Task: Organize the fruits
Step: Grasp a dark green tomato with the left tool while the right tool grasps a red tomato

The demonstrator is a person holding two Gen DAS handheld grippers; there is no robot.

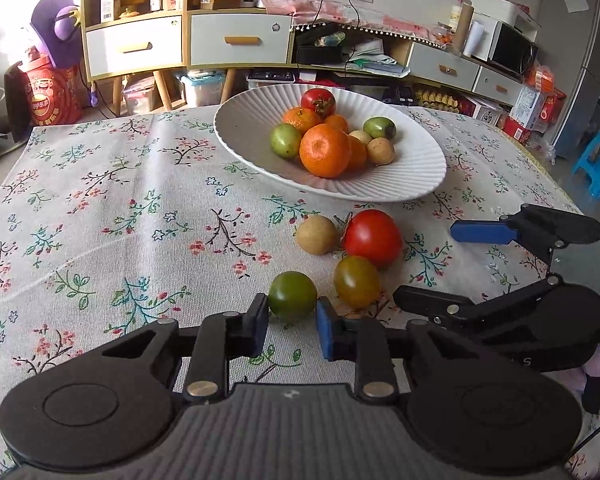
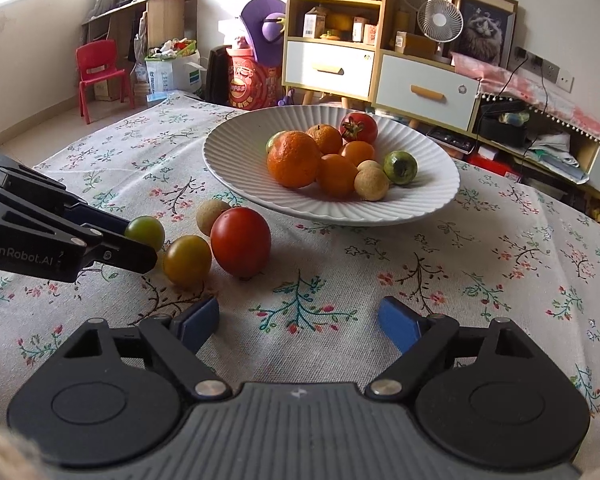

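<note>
My left gripper [image 1: 292, 309] is shut on a small green tomato [image 1: 292, 294] that rests on the flowered tablecloth; the right wrist view shows the same tomato [image 2: 147, 230] at its fingertips. Just beyond lie a yellow-green tomato [image 1: 357, 281], a big red tomato [image 1: 372, 238] and a beige round fruit [image 1: 316, 235]. A white ribbed plate [image 1: 240, 128] farther back holds oranges, a red tomato, green fruits and beige ones. My right gripper [image 2: 298, 316] stands open over bare cloth, with the red tomato [image 2: 240, 242] ahead to its left.
The flowered tablecloth [image 1: 120, 200] covers the table, whose far edge runs behind the plate. Beyond it stand a wooden drawer cabinet [image 1: 188, 40] and a low shelf; a blue stool [image 1: 598, 164] is at the right. A red chair [image 2: 100, 72] stands by the window.
</note>
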